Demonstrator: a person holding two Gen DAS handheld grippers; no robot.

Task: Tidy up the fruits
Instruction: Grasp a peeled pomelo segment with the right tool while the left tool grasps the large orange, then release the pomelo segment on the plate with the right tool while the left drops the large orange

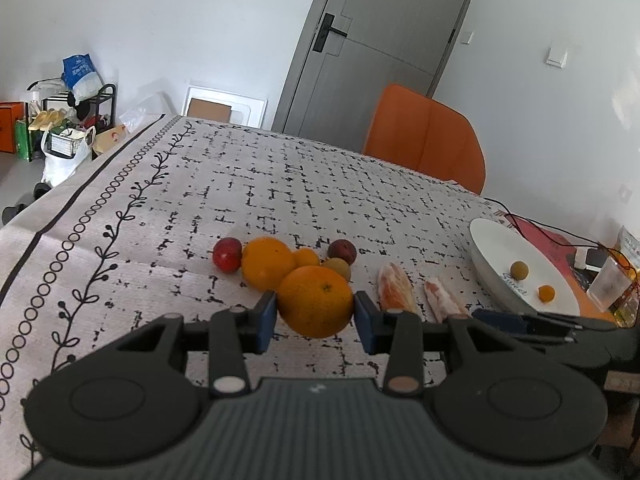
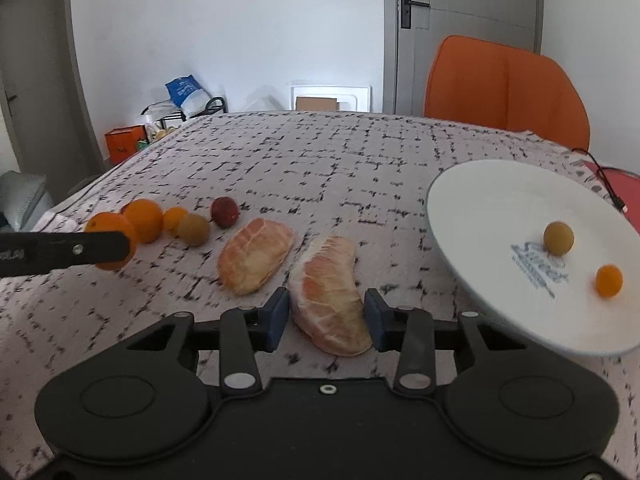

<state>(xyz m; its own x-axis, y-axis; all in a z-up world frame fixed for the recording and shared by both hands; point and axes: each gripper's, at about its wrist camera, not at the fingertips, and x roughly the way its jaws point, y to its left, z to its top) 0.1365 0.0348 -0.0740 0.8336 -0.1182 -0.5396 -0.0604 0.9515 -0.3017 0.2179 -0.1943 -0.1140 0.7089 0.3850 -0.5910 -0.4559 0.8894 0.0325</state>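
Note:
My left gripper (image 1: pixel 315 316) is shut on a large orange (image 1: pixel 316 300) and holds it just above the tablecloth. Behind it lie a second orange (image 1: pixel 267 263), a small tangerine (image 1: pixel 307 258), two red plums (image 1: pixel 227 255) (image 1: pixel 342 251) and a brown-green longan (image 1: pixel 337 267). My right gripper (image 2: pixel 326 316) has its blue pads on both sides of a peeled pomelo segment (image 2: pixel 330 300); a second segment (image 2: pixel 256 260) lies to its left. A white plate (image 2: pixel 500 208) at the right holds a longan (image 2: pixel 558 238) and a kumquat (image 2: pixel 609 280).
An orange chair (image 2: pixel 508 84) stands at the table's far side. Cables, a plastic cup (image 1: pixel 608 286) and red items sit right of the plate (image 1: pixel 492 240). The left gripper (image 2: pixel 64 254) shows in the right wrist view. Bags and a rack (image 1: pixel 72 120) stand on the floor at left.

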